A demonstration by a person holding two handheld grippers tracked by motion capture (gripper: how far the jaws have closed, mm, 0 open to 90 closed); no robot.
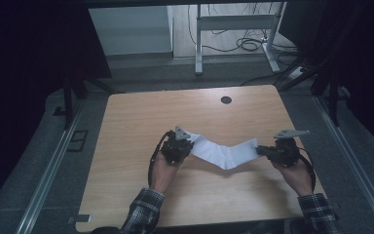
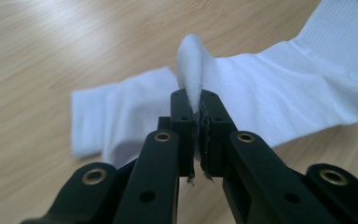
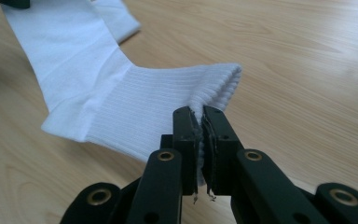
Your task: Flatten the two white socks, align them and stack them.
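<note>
Both grippers are clamping the same white sock (image 1: 224, 152), one at each end. On the high view, the left gripper (image 1: 189, 145) is sitting near the middle of the wooden desk (image 1: 141, 117), and the right gripper (image 1: 260, 150) is facing it from the other side, with the sock stretching between them in a shallow V that is dipping toward the person. A hand is wrapping around each tool, the left hand (image 1: 163, 168) and the right hand (image 1: 294, 170) both coming out of plaid sleeves (image 1: 143, 209).

Looking along the left gripper (image 2: 196, 105), its jaws are pressing together on a pinched fold of the sock (image 2: 279, 88), which is standing up above the tips; the rest of the fabric is lying flat on the desk (image 2: 74, 42) beyond, and a second layer or part of it is spreading off to the left.

Along the right gripper (image 3: 198, 119), the jaws are squeezing the ribbed cuff of the sock (image 3: 158, 98), whose edge is rising just above the tips. From there the sock is running away across the desk (image 3: 307, 60) toward the upper left of that view.

A dark round hole (image 1: 226, 100) is showing near the far edge of the desk.
</note>
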